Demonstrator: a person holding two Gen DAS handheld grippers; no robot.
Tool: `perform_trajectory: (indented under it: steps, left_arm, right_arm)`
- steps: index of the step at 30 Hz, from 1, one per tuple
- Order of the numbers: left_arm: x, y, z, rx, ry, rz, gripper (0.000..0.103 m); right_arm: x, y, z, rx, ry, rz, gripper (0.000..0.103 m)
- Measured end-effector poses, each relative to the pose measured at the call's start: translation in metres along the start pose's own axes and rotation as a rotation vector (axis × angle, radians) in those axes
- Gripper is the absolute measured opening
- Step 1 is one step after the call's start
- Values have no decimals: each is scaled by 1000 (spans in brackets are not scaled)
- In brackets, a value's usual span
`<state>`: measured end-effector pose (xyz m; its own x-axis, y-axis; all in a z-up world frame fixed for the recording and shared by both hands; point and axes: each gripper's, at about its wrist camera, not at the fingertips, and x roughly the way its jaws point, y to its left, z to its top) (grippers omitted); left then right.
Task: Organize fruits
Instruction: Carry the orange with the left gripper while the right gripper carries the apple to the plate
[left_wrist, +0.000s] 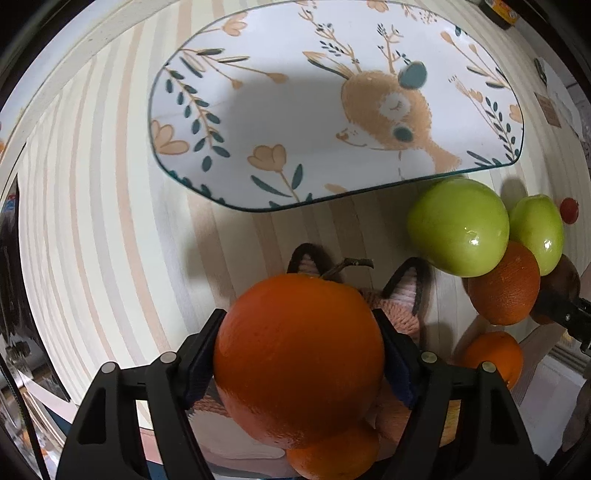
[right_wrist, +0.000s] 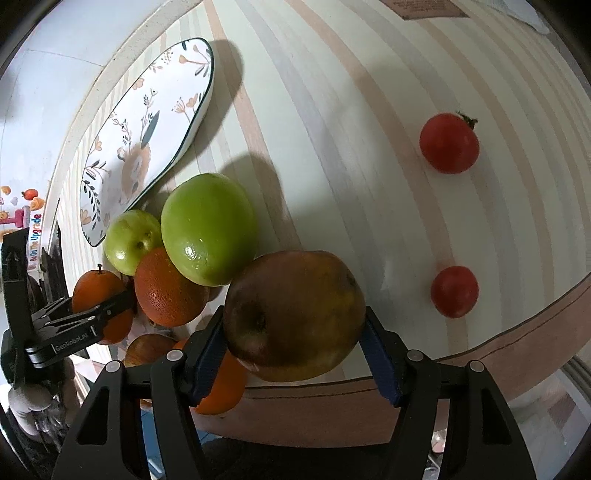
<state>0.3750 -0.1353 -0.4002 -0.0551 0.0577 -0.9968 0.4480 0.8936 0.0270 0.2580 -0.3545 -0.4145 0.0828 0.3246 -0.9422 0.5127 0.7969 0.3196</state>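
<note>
Gripping one fruit per tool — left tool (left_wrist: 299, 354) an orange (left_wrist: 295, 354), right tool (right_wrist: 295, 332) a brownish apple (right_wrist: 295, 317).

Two green apples (right_wrist: 208, 229), four oranges (right_wrist: 168, 288), one brownish apple (right_wrist: 295, 317), two tomatoes (right_wrist: 448, 142), one plate (left_wrist: 295, 110)

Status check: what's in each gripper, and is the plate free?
Left gripper shut on orange. Right gripper shut on brownish apple. Deer plate bare, nothing blocking.
</note>
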Motion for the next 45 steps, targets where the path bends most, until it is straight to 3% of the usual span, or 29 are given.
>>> perform_trajectory:
  steps: [6,13,16,19,21,24,30,34,45]
  left_arm:
    - [-22,6,-27,-49,-52,-8,74]
    - [-76,19,-37,-139,-162,-101,74]
    - [-105,20,-23,-178,-219,-145,74]
    - [-121,16,32,-206,-238,-199,74]
    - [-129,23,54,-231,-232,-214,74]
    - [-110,34,94,-293,-190,-241,74]
    - [-64,47,134,-380,-75,-274,74]
    - [-52,47,140,-418,-14,-329,74]
    - [-24,41,143,-427,45,-324,74]
  right_arm:
    - [-16,2,-3,-28,-50,-20,70]
    - [-68,12,7,-56,-119,45,70]
    - [-89,35,25,-108,-148,86,70]
    - [-93,65,55,-160,-147,123,70]
    - [-90,83,79,-208,-149,110,70]
    - [-70,115,109,-271,-134,64,70]
    - [-14,148,166,-351,-15,-30,70]
    - [3,153,184,-373,41,-55,70]
    - [28,165,197,-408,124,-85,71]
